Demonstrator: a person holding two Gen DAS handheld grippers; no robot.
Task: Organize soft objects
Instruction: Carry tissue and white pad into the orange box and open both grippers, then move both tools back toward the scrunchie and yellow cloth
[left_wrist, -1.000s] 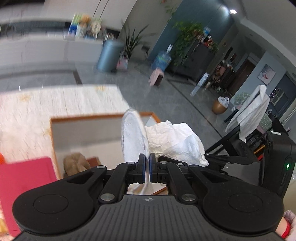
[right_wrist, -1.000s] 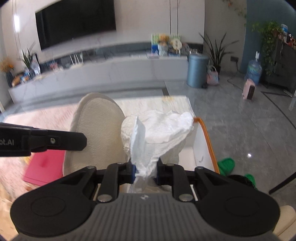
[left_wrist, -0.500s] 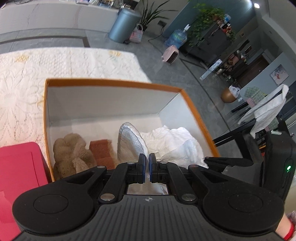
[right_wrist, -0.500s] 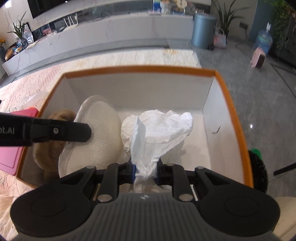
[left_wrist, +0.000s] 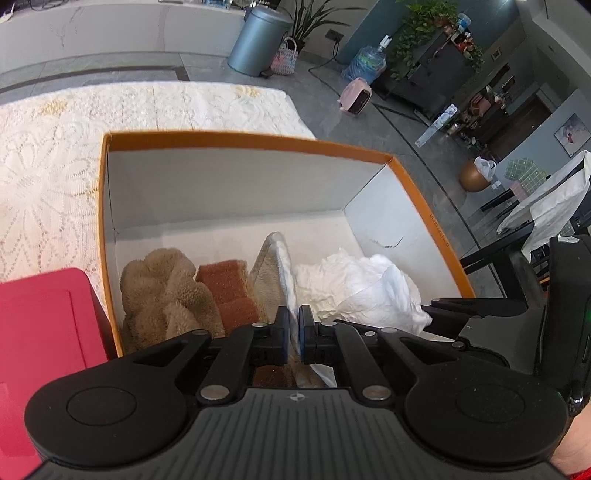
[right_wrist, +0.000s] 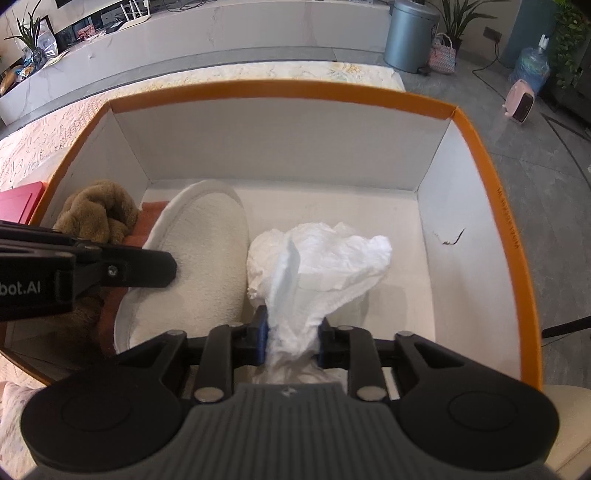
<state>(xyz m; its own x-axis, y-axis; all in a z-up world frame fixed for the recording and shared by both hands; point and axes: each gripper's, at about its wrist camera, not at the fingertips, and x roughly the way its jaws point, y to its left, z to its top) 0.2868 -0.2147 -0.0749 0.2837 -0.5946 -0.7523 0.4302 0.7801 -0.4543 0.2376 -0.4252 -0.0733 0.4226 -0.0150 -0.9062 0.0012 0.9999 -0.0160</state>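
Observation:
An open orange-rimmed box (left_wrist: 240, 139) (right_wrist: 280, 90) with white walls stands on the table. My left gripper (left_wrist: 291, 334) is shut on a white fleece pad (left_wrist: 275, 273) (right_wrist: 201, 254), held on edge inside the box. My right gripper (right_wrist: 291, 334) is shut on a crumpled white cloth (right_wrist: 317, 254) (left_wrist: 362, 284), low inside the box to the pad's right. A brown fuzzy plush (left_wrist: 162, 288) (right_wrist: 98, 210) and an orange-brown sponge (left_wrist: 225, 280) lie at the box's left side.
A red box (left_wrist: 40, 332) sits left of the orange box on a lace tablecloth (left_wrist: 48, 158). The table's edge runs right of the box, with grey floor (left_wrist: 373, 122) beyond. A grey bin (right_wrist: 410, 35) and a pink heater (right_wrist: 519, 105) stand on the floor.
Both grippers have come down into the box with the pad and the cloth. The view has tilted from the room to the box's inside. Both stay shut.

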